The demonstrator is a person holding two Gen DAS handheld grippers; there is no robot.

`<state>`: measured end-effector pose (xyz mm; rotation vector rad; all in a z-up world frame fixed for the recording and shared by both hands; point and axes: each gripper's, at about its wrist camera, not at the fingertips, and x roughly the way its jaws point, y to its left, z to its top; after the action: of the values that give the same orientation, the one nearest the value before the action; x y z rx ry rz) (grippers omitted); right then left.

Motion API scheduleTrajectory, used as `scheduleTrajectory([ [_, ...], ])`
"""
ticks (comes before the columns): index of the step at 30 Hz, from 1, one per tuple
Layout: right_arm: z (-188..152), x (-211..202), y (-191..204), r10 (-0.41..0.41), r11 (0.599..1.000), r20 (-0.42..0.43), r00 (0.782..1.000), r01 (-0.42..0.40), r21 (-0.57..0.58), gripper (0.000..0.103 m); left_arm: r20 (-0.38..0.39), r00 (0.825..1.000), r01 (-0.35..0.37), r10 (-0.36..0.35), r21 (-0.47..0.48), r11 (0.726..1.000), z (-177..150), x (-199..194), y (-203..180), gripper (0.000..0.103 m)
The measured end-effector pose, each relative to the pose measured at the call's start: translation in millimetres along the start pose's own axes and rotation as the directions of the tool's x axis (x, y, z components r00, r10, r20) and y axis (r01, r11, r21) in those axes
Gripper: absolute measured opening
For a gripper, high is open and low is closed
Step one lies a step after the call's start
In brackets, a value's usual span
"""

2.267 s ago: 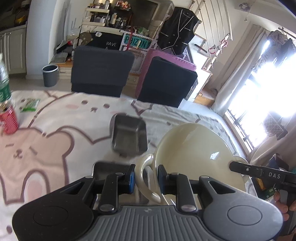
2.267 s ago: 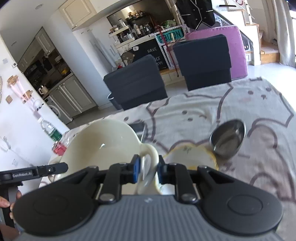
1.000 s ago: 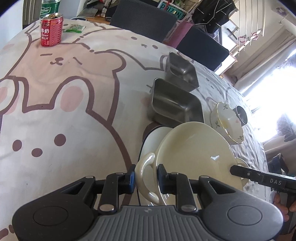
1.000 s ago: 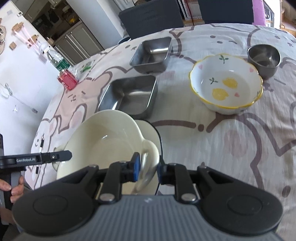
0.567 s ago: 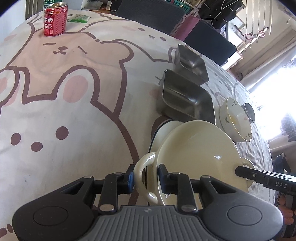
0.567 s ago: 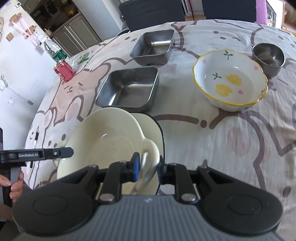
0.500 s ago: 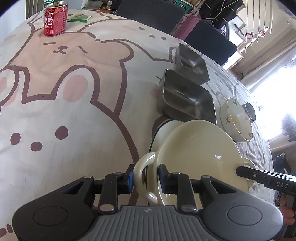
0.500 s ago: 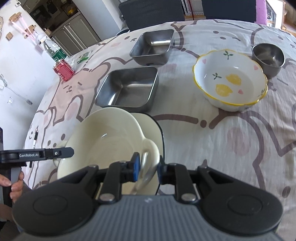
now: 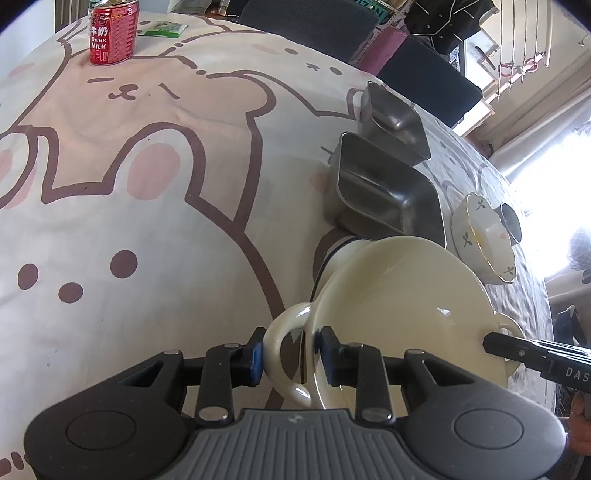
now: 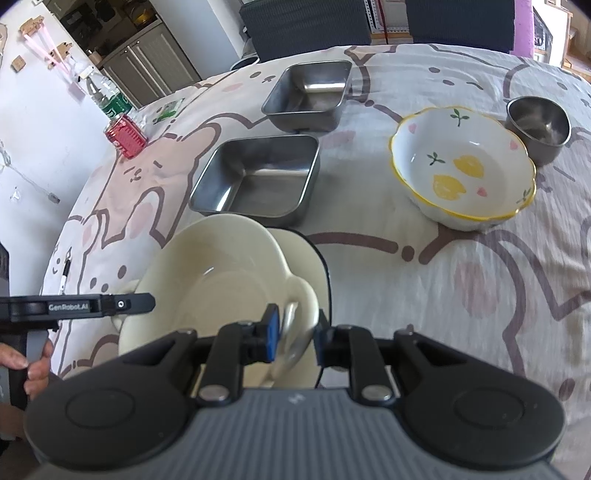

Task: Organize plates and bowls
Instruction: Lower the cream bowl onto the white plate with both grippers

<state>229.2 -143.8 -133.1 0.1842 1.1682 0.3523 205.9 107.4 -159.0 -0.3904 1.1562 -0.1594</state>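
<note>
Behind, red can [image 9: 112,32] lettered "DRINK MILK".

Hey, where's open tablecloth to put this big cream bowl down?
Bare cloth lies left of the steel trays, toward the milk can, and near the floral bowl. It is crowded under the cream bowl, above a dark-rimmed plate.

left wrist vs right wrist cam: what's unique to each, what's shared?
Left wrist only: the left tongs shut on one handle of the cream bowl, and the legible "Drink Milk" label on the red can.
Right wrist only: the right tongs shut on the opposite handle, the floral bowl's inside, a green-labelled bottle, a pen.
Shared: the cream bowl, two steel trays, floral bowl, small steel cup, dark-rimmed plate underneath.
</note>
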Motion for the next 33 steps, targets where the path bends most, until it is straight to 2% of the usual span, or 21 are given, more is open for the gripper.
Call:
scheduleTrajectory([
  [11, 2.0, 1.5, 0.9, -0.014, 1.000, -0.005, 1.000, 0.014, -0.019, 0.023, -0.001, 1.000, 0.007, -0.007, -0.003, 1.000, 1.1, 2.7, 0.9, 0.033],
  [26, -5.6, 1.6, 2.8, -0.031, 0.993, -0.016, 0.999, 0.029, -0.117, 0.027, 0.008, 1.000, 0.001, -0.001, 0.041, 0.999, 1.6, 2.7, -5.1, 0.033],
  [29, -6.4, 3.0, 2.0, -0.040, 0.991, -0.019, 0.999, 0.037, -0.128, 0.028, 0.012, 1.000, -0.009, 0.009, 0.055, 0.998, 0.9, 1.7, -6.9, 0.039],
  [33, -8.5, 9.2, 2.7, -0.081, 0.986, -0.031, 0.996, 0.076, -0.151, 0.031, 0.014, 1.000, -0.014, 0.013, 0.070, 0.997, 1.2, 0.8, -8.6, 0.042],
])
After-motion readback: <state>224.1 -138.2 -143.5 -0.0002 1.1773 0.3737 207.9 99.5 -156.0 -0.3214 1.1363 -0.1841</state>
